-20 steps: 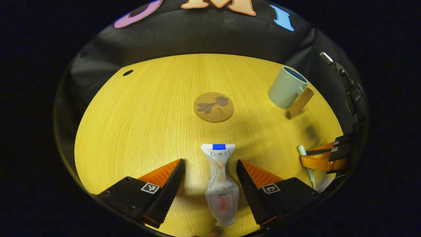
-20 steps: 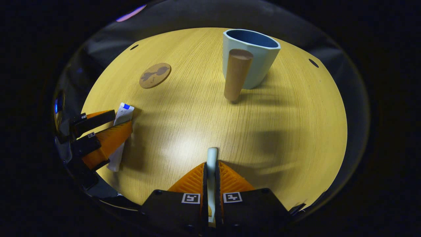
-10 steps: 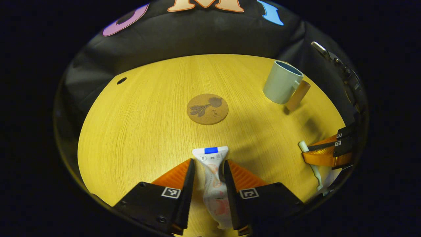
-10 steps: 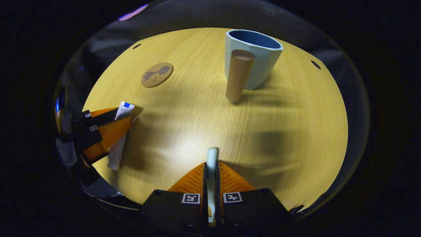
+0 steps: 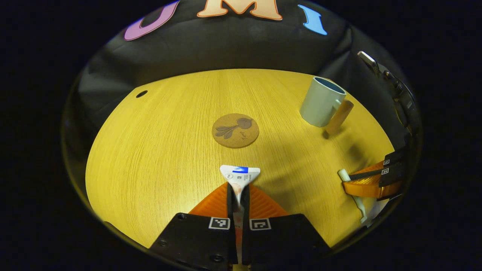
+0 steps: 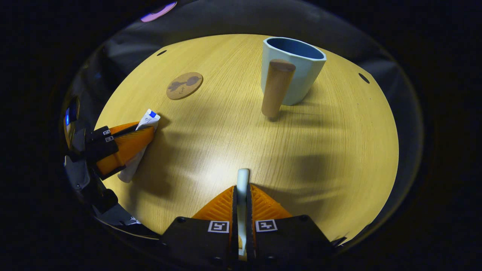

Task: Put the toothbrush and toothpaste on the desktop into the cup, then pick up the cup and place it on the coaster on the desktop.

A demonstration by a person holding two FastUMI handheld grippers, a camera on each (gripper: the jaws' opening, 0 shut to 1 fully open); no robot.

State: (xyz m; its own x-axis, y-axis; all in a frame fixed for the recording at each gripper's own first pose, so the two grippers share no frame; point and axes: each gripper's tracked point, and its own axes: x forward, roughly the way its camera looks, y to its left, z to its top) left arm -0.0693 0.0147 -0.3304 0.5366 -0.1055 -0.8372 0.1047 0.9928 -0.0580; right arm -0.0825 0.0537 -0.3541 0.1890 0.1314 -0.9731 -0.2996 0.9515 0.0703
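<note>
My left gripper [image 5: 238,192] is shut on the white toothpaste tube [image 5: 240,174], whose flat crimped end sticks out past the fingertips. In the right gripper view the left gripper [image 6: 148,130] holds the toothpaste tube [image 6: 147,119] at the left, lifted off the table. My right gripper [image 6: 243,190] is shut on the pale toothbrush [image 6: 242,177], its end poking forward. The right gripper [image 5: 348,180] with the toothbrush [image 5: 344,174] shows at the right of the left gripper view. The light blue cup [image 6: 292,71] with a wooden handle [image 6: 275,88] stands upright ahead. The round cork coaster [image 5: 235,130] lies mid-table.
The wooden table [image 6: 226,150] has small dark holes near its far edge [image 5: 141,93]. Black cloth walls close in behind it. A metal fixture [image 5: 391,81] hangs at the far right of the left gripper view.
My left gripper closed fully on the toothpaste tube and lifted it off the table. My right gripper kept its hold on the toothbrush and barely moved.
</note>
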